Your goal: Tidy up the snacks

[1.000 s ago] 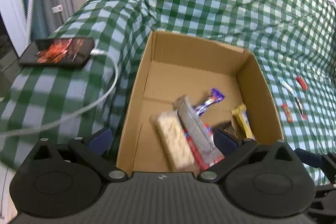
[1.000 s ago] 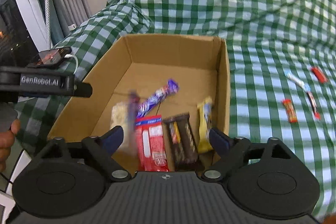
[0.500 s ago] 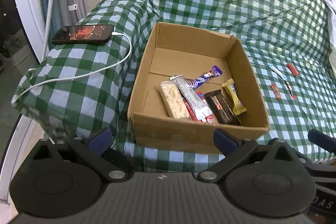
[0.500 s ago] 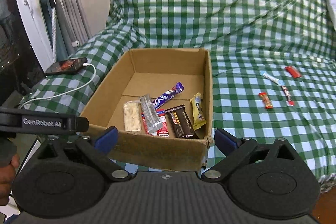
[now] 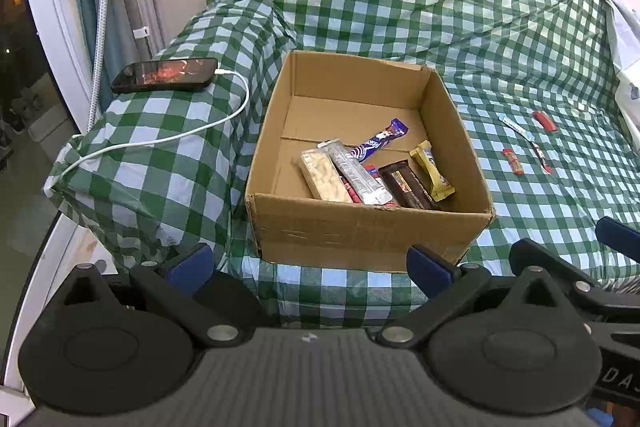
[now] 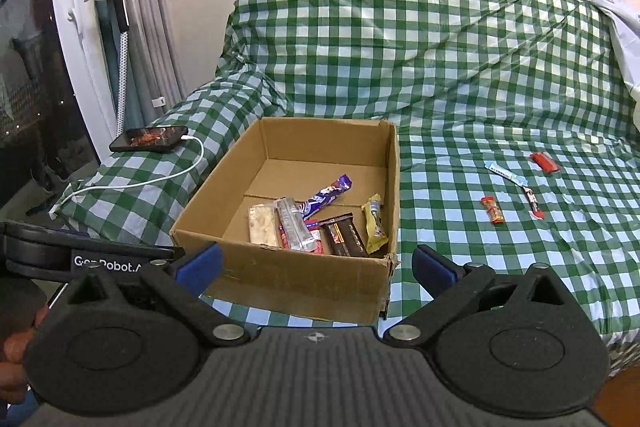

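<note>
While both claws gape empty, snack bars (image 5: 376, 173) fill the box (image 5: 360, 227) — four lie outside.

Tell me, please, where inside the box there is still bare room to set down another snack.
The far half of the box, beyond the purple bar, is bare cardboard, as is a strip along its left wall beside the pale bar. The near right corner is crowded with overlapping bars, the yellow bar among them.
</note>
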`<state>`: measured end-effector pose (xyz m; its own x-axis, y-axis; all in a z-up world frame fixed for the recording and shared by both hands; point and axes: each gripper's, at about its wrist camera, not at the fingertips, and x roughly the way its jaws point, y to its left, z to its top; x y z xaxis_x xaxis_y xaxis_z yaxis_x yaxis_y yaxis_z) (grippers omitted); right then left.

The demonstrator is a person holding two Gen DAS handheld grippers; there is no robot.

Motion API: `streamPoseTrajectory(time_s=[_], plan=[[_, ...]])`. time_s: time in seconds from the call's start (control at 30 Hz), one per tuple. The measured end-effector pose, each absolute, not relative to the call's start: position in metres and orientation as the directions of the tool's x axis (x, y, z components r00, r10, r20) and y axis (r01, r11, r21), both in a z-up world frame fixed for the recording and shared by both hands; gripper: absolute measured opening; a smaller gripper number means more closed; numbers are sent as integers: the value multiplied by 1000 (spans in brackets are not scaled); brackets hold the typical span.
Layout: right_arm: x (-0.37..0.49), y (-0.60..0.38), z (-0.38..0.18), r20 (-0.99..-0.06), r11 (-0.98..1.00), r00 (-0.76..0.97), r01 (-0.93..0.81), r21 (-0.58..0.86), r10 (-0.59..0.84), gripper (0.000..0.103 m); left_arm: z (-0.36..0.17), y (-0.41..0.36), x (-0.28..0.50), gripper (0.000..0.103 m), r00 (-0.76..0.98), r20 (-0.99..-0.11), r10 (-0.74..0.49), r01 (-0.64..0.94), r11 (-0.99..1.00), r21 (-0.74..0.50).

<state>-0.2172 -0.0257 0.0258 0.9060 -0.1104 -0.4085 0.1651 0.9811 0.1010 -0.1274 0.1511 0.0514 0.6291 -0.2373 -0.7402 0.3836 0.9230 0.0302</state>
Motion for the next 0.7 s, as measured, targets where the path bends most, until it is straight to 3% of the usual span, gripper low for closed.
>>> streamPoseTrajectory(time_s=[0.7], plan=[[-224, -25, 27, -400, 981, 910, 163, 105, -109, 101, 57, 149, -132, 103, 634, -739, -229, 390, 920, 49]])
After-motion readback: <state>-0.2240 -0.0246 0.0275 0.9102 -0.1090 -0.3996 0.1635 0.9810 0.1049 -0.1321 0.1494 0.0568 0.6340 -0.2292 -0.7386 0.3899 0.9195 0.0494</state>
